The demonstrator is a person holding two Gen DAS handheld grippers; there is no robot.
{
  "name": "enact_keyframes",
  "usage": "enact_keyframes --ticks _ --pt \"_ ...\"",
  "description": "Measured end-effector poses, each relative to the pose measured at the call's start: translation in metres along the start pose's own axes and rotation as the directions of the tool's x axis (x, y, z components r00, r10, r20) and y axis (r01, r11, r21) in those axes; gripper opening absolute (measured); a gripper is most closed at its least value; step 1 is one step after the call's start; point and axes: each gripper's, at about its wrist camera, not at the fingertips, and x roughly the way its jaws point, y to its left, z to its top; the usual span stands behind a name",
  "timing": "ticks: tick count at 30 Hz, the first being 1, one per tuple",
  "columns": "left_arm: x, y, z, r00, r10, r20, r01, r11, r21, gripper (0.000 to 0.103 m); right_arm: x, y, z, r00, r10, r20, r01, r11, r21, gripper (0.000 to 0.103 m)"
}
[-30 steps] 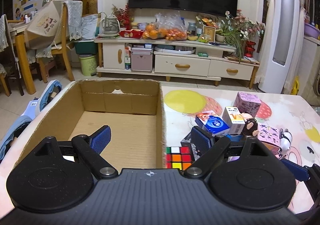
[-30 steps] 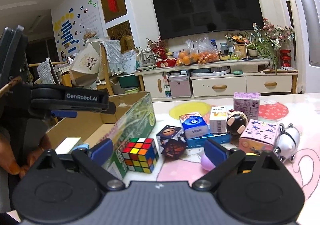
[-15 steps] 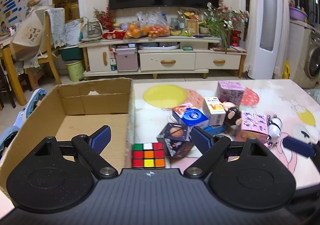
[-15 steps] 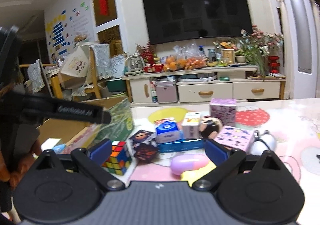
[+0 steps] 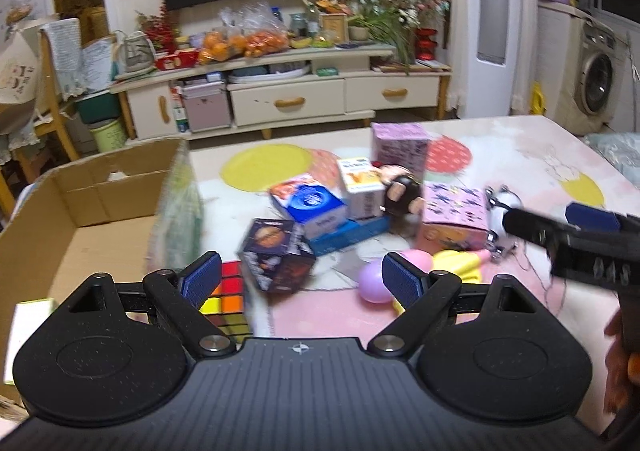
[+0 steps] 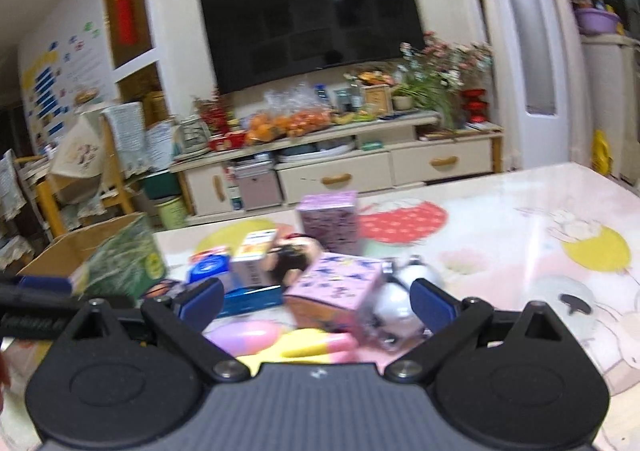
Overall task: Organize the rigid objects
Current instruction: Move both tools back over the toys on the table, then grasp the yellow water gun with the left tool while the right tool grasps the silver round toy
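Stock on the table, listed left to right as I am reading it through both wrist cameras.

Cardboard box (image 5: 92,211): sitting at the left table edge, open-topped; a pale flat item is lying in its near corner, otherwise it looks mostly unfilled. A second ago it was filling my left view; it is now sliding off to the side.

Rubik's cube (image 5: 226,301): resting just outside the box wall, partly hidden behind my left finger.

Left gripper (image 5: 300,281): I am holding it wide open, gripping nothing. It has swung rightward, so the dark planet-print cube (image 5: 276,255) is now lying ahead, roughly between the fingers, though not yet touched.

Blue boxes (image 5: 316,211), white carton (image 5: 360,187), dark-haired doll (image 5: 402,191), purple box (image 5: 398,143): clustered mid-table, crowding one another.

Pink patterned box (image 6: 336,291), round white toy (image 6: 394,305), purple egg (image 6: 244,335): lying nearest my right side.

Right gripper (image 6: 316,301): also fully open and empty. It has turned rightward too, and the pink patterned box is now sitting between its fingers; blur is telling me I am still moving.

Judgement: both tools are leaving the box and lining up on the loose pile, so picking is about to start, with almost everything still to be packed.
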Motion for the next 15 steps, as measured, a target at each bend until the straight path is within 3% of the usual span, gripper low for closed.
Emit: enact_keyframes --ticks 15 --pt "0.013 -0.035 -0.02 0.992 -0.085 -0.094 0.092 0.992 0.082 0.103 0.032 -0.059 0.008 0.995 -0.084 -0.059 0.089 0.993 0.083 0.099"
